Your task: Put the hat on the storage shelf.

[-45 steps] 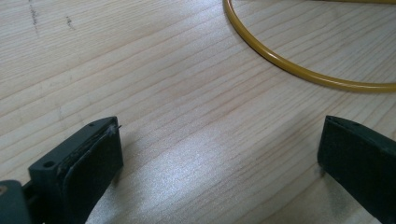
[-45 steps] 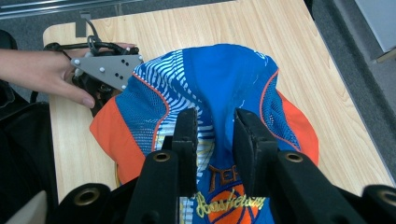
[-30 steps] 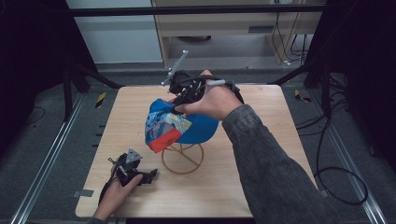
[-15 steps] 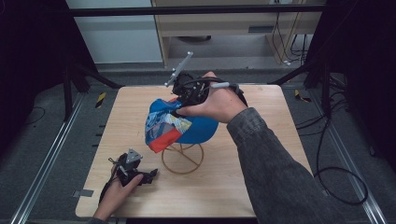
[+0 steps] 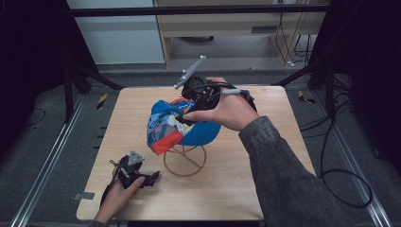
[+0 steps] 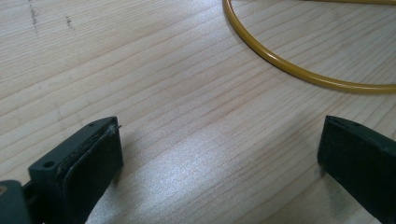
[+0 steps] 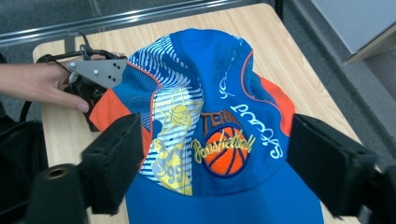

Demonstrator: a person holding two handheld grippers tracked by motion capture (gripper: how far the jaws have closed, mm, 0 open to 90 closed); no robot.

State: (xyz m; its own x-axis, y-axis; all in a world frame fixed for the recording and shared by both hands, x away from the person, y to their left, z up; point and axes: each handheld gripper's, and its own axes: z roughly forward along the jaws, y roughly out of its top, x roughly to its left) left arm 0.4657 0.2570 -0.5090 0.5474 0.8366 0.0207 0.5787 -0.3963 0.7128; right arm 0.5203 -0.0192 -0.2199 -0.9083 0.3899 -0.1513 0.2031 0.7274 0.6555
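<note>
The right gripper (image 7: 212, 172) held its jaws spread above the cap (image 5: 182, 125), pinching nothing; the cap sat on a wire stand (image 5: 185, 161) at mid-surface (image 5: 265, 189). The left gripper (image 5: 137, 174), jaws likewise spread and empty, rested near left beside the stand's ring (image 6: 299, 70). Probable faults: a careless closure could drag the cap off; the light stand could tip.

Dim room w/ grey floor (image 5: 42, 123); light wood counter (image 5: 265, 189) in middle. Wooden shelf unit (image 5: 227, 28) behind, white panel (image 5: 118, 38) beside it, loose cables (image 5: 340, 179) on floor at right.
</note>
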